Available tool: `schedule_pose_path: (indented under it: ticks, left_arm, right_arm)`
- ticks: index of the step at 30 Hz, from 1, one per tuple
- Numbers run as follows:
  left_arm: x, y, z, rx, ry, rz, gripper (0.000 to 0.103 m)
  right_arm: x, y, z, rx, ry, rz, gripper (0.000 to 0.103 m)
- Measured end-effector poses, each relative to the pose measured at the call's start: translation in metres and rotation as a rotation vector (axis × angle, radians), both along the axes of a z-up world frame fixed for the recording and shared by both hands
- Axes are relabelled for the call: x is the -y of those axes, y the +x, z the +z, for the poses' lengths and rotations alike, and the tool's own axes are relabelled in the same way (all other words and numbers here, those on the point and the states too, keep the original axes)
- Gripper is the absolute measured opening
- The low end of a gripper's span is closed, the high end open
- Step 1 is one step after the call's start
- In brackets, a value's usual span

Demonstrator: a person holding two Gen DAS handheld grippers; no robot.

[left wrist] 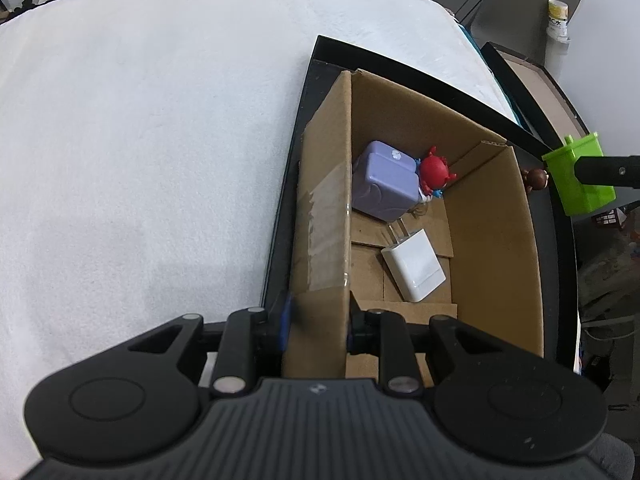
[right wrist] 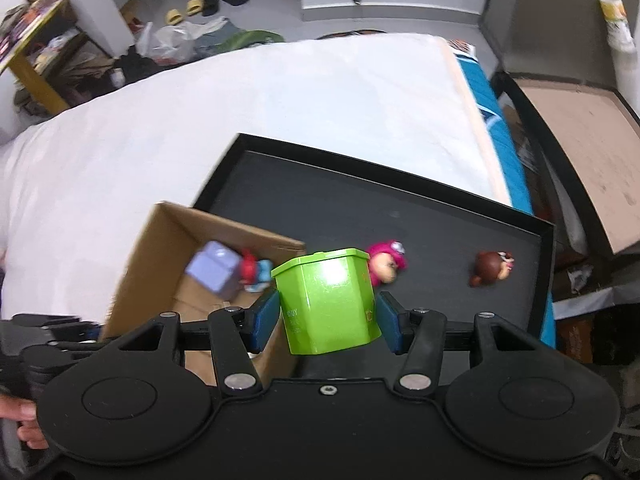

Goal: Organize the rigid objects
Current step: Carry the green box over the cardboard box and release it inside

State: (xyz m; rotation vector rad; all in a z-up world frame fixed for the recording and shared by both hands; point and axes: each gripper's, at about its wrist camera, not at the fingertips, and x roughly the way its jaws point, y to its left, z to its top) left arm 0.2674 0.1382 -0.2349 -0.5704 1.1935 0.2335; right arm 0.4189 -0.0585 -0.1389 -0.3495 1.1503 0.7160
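My right gripper is shut on a green lidded container, held above the black tray; the left wrist view shows the same green container at the right edge. My left gripper is shut on the near-left wall of the cardboard box. Inside the box lie a purple case, a red and blue figure and a white charger. On the tray floor lie a pink figure and a brown figure.
The tray rests on a white bed cover. A second dark-framed tray stands off the bed's right side. A person's hand shows at the lower left. Bags and shoes lie on the far floor.
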Motion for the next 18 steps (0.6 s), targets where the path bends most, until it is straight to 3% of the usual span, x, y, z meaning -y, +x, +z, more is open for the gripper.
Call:
schedule_pose_path:
  ticks: [9, 18]
  left_arm:
    - [-0.009, -0.011, 0.006, 0.048, -0.04, 0.004, 0.024]
    - [-0.014, -0.015, 0.005, 0.064, -0.054, -0.018, 0.023]
  right_arm:
    - [-0.034, -0.028, 0.004, -0.028, 0.023, 0.054, 0.052]
    - [-0.068, -0.052, -0.021, -0.074, 0.009, 0.063, 0.052]
